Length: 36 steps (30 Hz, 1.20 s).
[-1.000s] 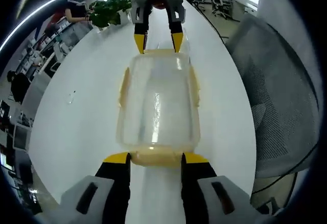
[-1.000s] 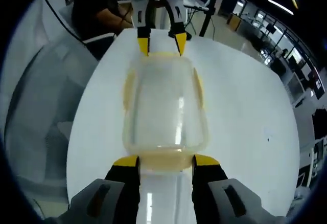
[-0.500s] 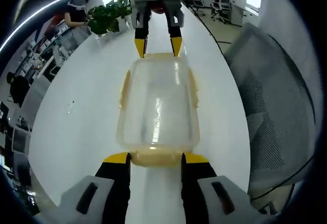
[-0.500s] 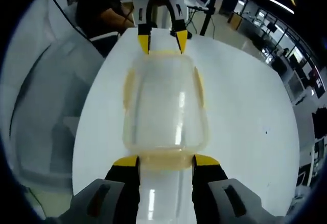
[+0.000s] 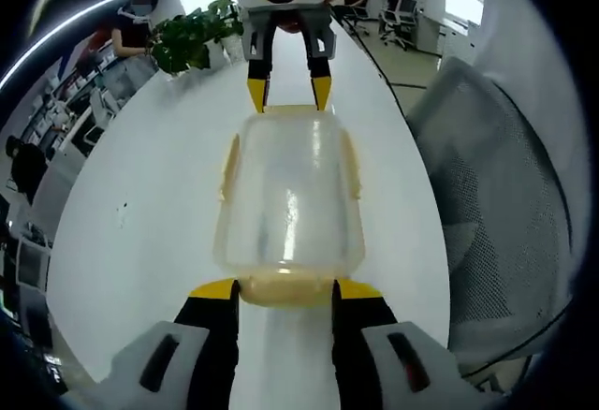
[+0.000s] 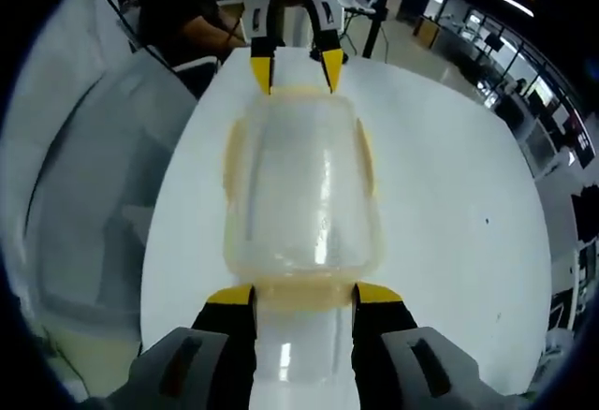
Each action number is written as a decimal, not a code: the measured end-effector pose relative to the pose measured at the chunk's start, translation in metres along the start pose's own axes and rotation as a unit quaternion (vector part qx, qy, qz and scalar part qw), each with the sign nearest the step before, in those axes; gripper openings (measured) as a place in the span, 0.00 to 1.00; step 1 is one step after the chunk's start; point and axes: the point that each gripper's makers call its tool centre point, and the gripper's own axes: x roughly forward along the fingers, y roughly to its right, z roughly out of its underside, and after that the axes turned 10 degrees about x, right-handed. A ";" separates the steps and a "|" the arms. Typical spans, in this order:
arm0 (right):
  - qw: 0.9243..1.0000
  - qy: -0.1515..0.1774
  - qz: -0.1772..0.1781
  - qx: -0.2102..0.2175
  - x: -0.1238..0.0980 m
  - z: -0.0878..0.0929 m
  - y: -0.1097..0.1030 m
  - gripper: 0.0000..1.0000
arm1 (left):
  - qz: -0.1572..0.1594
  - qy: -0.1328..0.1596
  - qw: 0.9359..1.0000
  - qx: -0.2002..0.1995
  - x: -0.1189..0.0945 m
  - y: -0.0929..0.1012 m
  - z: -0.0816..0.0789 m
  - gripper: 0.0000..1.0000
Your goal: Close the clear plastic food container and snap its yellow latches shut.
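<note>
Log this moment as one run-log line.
container: lid on, on white table | left gripper: open at near end | right gripper: open at opposite end | side latches: state unclear

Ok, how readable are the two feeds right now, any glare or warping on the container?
Left gripper view: sharp, a bright streak runs down the container lid; fisheye bows the table edges. Right gripper view: similar streak on the container, window glare on the table below the jaws, background curved and slightly soft.

Container's [image 5: 288, 204] latch engagement indiscernible.
</note>
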 end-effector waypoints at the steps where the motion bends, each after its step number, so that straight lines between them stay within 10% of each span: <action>1: 1.000 0.000 0.000 0.000 0.000 0.001 0.000 0.38 | 0.000 0.001 1.000 0.001 0.000 0.000 -0.002 0.37; 36: 1.000 -0.011 0.007 0.017 -0.017 0.057 -0.003 0.38 | 0.011 0.025 1.000 0.014 0.031 0.001 -0.049 0.37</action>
